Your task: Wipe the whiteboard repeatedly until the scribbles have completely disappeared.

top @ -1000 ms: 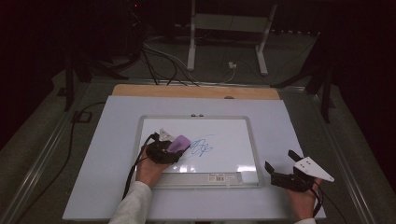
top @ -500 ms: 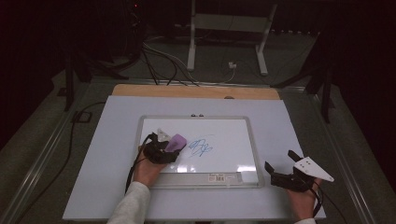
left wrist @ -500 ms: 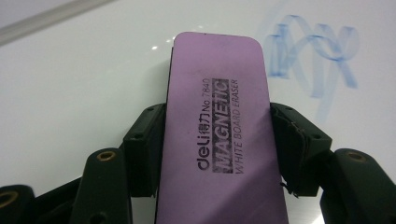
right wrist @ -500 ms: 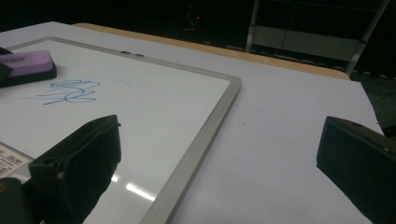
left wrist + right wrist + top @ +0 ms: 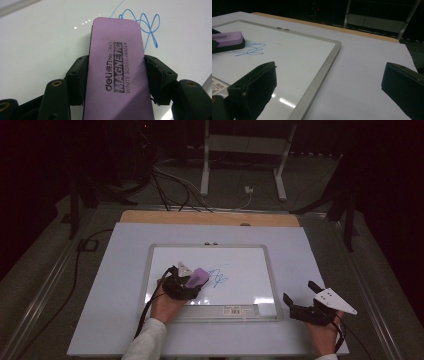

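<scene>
A: Eraser (image 5: 117, 72), purple, magnetic, clamped by its long sides between the jaws of the left gripper (image 5: 186, 282); face-down on the whiteboard (image 5: 250, 265), label side up. Read as: wiping of the board in hand.

B: Progress?

A: Judged barely begun or part-way. Blue scribble (image 5: 147, 27) legible, loops intact, just beyond the front end of the eraser. Faint arc of blue above it, possibly a remnant stroke; too pale to tell. Rest of the board surface white and unmarked.

B: Left to do?

A: Judged: push forward over the scribble, repeated passes until no blue shows.

B: Position of eraser relative to gripper?

A: Held centrally, jaws closed on the middle of its length; front half projecting past the fingertips toward the marks, rear half running back between the jaws. In the high view, seen left of centre on the board, scribble (image 5: 218, 278) just beside it to the right.

B: Other hand?

A: Right gripper (image 5: 305, 307) off the board, on the white table cover (image 5: 325, 250) near the lower right corner of the frame (image 5: 322, 72); jaws spread wide, nothing between them. From its camera, eraser (image 5: 228, 40) and scribble (image 5: 249, 49) visible well apart, far left.
</scene>
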The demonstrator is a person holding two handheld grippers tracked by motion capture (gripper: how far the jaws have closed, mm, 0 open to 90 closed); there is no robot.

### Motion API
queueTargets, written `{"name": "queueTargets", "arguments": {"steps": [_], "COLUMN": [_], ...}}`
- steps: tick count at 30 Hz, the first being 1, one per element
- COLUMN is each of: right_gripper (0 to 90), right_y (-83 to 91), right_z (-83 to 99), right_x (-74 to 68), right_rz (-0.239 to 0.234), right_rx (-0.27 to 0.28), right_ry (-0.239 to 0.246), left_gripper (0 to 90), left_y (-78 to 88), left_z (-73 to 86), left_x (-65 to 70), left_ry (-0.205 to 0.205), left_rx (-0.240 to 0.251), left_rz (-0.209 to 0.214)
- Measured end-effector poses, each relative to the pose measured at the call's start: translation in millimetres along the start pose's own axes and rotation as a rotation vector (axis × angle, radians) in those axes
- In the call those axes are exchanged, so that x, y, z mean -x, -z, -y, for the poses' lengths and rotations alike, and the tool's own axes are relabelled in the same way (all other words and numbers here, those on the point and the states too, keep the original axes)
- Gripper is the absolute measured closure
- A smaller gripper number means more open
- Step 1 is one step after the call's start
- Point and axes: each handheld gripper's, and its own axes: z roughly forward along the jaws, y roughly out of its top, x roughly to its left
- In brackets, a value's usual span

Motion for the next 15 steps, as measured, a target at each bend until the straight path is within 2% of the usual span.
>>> {"name": "queueTargets", "arguments": {"steps": [1, 3, 9, 11, 13, 15], "right_gripper": [0.3, 0.3, 0.3, 0.3, 0.3, 0.3], "right_y": [0.2, 0.5, 0.8, 0.6, 0.1, -0.4], "right_z": [0.1, 0.1, 0.0, 0.1, 0.1, 0.1], "right_x": [0.3, 0.6, 1.0, 1.0, 0.8, 0.3], "right_rz": [0.0, 0.0, 0.002, 0.002, 0.001, 0.0], "right_rx": [0.0, 0.0, 0.001, 0.002, 0.0, -0.002], "right_ry": [0.001, 0.0, -0.004, -0.002, 0.0, 0.001], "left_gripper": [41.6, 41.6, 41.7, 41.6, 41.6, 41.6], "left_y": [-0.3, 0.0, 1.1, 1.0, 0.8, -0.8], "left_z": [-0.2, -0.5, -0.1, 0.1, -0.5, -1.4], "left_x": [-1.7, -7.3, -33.3, -36.5, -33.2, -25.9], "left_ry": [0.009, 0.014, 0.09, 0.114, 0.105, 0.093], "left_rx": [0.0, -0.003, -0.006, -0.007, -0.007, -0.003], "left_rz": [0.0, -0.031, -0.126, -0.12, -0.124, -0.098]}}
